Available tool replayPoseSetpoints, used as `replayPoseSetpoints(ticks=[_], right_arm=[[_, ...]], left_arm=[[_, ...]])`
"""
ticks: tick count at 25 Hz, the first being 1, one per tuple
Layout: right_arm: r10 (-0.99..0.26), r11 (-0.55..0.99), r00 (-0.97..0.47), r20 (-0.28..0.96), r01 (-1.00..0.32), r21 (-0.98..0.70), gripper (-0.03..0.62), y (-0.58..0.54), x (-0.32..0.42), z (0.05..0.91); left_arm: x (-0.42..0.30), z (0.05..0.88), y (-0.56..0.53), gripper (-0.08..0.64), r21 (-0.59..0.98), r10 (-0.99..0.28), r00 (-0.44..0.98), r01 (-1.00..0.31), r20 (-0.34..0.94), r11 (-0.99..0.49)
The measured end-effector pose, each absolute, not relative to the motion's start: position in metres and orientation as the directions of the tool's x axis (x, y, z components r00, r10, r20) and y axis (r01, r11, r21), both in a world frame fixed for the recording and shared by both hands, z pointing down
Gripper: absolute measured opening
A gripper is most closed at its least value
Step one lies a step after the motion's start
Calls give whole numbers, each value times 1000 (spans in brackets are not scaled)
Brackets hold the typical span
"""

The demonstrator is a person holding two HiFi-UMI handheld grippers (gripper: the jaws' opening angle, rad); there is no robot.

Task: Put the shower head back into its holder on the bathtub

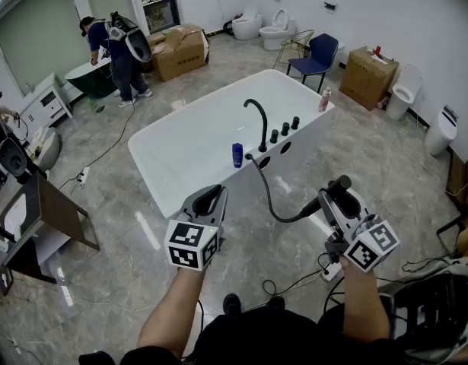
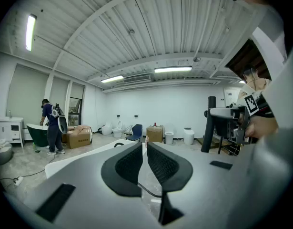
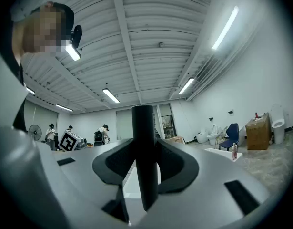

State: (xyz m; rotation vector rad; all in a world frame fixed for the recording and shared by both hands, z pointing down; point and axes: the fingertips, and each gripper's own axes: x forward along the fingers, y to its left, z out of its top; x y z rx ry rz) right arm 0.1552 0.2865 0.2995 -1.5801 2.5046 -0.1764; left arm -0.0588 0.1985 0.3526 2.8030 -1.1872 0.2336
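Observation:
The white bathtub (image 1: pixel 188 147) stands ahead of me, with a black arched faucet (image 1: pixel 256 120) and black knobs (image 1: pixel 284 129) on its near rim. From the rim a black hose (image 1: pixel 270 204) loops down and across to the black shower head (image 1: pixel 330 192). My right gripper (image 1: pixel 336 196) is shut on its handle, off the tub's right corner. The handle (image 3: pixel 145 161) stands upright between the pads in the right gripper view. My left gripper (image 1: pixel 208 198) hovers at the tub's front wall. Its jaws (image 2: pixel 145 144) are drawn to a thin slit with nothing in them.
A blue bottle (image 1: pixel 237 154) stands on the rim beside the faucet, a pink one (image 1: pixel 323 99) at the far corner. A power strip (image 1: pixel 330 268) and cables lie on the floor near my feet. Behind are a person (image 1: pixel 116 48), cardboard boxes (image 1: pixel 180 52), a blue chair (image 1: pixel 317 55) and toilets (image 1: pixel 279 25).

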Motion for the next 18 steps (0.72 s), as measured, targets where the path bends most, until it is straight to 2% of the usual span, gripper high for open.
replayPoseSetpoints(ticks=[13,18], right_arm=[[-914,406,-400,-72,-892,-198,152,283,150,307],[-913,408,-393,-110,-880,-243,158,278,142,303]], left_arm=[[-73,364,191,40,49,-705,684,-724,187,-689],[-85,367,184,40,62,-700,689,-720,186,-692]])
